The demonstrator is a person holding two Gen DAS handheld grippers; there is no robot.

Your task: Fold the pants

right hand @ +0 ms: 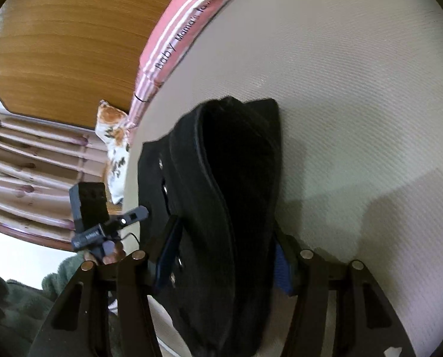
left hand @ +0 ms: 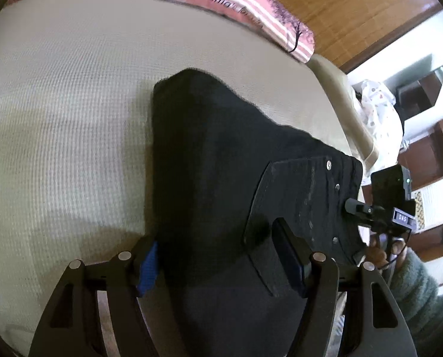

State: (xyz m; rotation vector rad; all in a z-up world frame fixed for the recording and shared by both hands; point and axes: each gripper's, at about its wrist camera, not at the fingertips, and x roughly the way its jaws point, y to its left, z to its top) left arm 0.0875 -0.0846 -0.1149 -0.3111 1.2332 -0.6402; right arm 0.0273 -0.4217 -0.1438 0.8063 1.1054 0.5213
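Observation:
Black pants [left hand: 215, 154] lie in a folded bundle on a cream textured bed cover [left hand: 66, 113], with a back pocket and rivets showing near the waistband. My left gripper [left hand: 221, 264] is open, its jaws wide apart on either side of the bundle's near end; one blue pad [left hand: 147, 270] touches the cloth edge. In the right wrist view the pants [right hand: 221, 193] stand between the wide-open jaws of my right gripper [right hand: 227, 264]. Each view shows the other gripper at the far side of the pants, the right one [left hand: 379, 208] and the left one [right hand: 102, 223].
A pink striped blanket [left hand: 251, 9] with lettering lies along the bed's far edge below a wooden headboard [left hand: 355, 9]. The bed edge [left hand: 349, 113] runs close beside the pants. Shelves [left hand: 430, 178] and a floral pillow [right hand: 114, 142] stand beyond it.

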